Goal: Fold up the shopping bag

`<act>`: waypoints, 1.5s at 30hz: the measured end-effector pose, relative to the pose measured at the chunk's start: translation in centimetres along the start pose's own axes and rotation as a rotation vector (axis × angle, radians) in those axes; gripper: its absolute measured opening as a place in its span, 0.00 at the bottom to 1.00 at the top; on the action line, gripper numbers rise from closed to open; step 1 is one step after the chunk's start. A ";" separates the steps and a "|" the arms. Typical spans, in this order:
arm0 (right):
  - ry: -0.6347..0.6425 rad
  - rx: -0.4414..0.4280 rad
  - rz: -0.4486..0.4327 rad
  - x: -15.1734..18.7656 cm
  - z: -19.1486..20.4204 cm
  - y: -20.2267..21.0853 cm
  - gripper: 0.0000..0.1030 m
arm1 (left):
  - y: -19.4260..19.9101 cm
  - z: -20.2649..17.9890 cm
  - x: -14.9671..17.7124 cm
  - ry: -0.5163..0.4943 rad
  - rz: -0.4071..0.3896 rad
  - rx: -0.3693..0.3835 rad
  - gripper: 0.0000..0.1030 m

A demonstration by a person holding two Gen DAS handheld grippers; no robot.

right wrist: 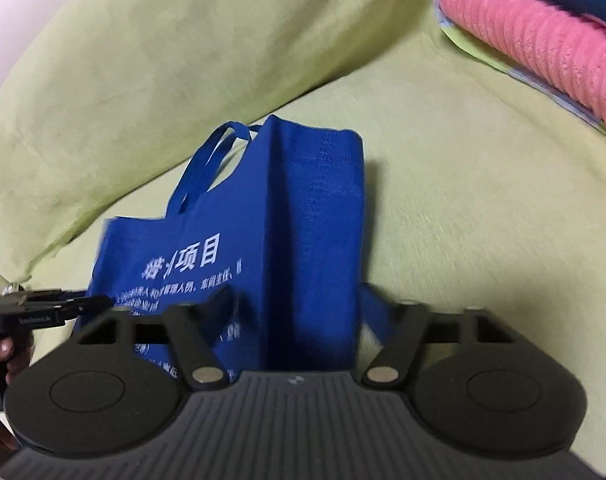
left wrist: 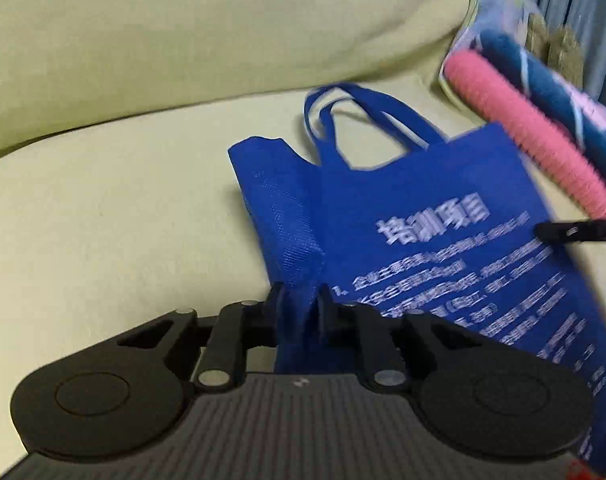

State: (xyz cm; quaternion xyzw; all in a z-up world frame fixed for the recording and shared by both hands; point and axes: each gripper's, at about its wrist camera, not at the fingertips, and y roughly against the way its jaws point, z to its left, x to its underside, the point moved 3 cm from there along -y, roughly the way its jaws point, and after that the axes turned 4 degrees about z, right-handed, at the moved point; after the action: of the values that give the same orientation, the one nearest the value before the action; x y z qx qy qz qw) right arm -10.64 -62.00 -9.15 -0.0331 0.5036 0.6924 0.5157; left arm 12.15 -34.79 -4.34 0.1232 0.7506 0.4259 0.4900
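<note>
I see a pale green cushioned sofa | blue non-woven shopping bag with white print lies on its seat | my left gripper has jaws pinched on the bag's side fold | my right gripper has jaws spread wide around the bag's edge, gripping nothing.

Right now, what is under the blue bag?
The blue bag lies on a yellow-green cushion, which shows all around it. The left gripper pinches one bag edge. Whatever is directly beneath the bag is covered by the fabric.
</note>
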 end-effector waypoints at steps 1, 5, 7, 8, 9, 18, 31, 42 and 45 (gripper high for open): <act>-0.005 -0.004 -0.002 -0.1 -0.1 -0.1 0.28 | 0.5 0.0 0.1 0.010 -0.019 -0.001 0.08; -0.036 -0.044 -0.012 -0.9 -0.5 -0.8 0.07 | 2.7 0.8 -0.1 0.048 -0.103 -0.035 0.06; -0.042 -0.074 -0.017 -1.7 -0.3 -1.5 0.05 | 3.7 1.6 -0.9 0.055 -0.140 -0.068 0.06; -0.024 -0.076 -0.023 -2.3 0.0 -2.1 0.05 | 3.9 2.1 -1.4 0.058 -0.154 -0.086 0.06; -0.007 -0.082 -0.031 -3.0 0.4 -2.8 0.05 | 4.0 2.5 -2.0 0.064 -0.163 -0.098 0.06; 0.146 -0.017 -0.053 -8.2 3.4 -9.1 0.16 | 2.5 4.8 -1.7 0.058 -0.090 -0.244 0.46; 0.376 -0.174 -0.026 5.7 8.8 6.3 0.33 | 8.4 -3.5 4.8 -0.115 -0.041 -0.153 0.55; 0.590 -0.001 0.110 13.4 8.7 6.3 0.12 | 5.5 -3.5 7.6 -0.124 0.019 -0.186 0.65; 0.601 0.020 0.111 14.0 8.4 6.7 0.11 | 5.8 -2.0 7.3 -0.088 0.020 -0.201 0.67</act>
State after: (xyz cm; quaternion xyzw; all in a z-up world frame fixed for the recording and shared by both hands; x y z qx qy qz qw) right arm -18.17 -46.07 -8.47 -0.2036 0.6415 0.6737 0.3054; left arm 5.51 -27.93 -4.25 0.0995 0.6806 0.4978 0.5282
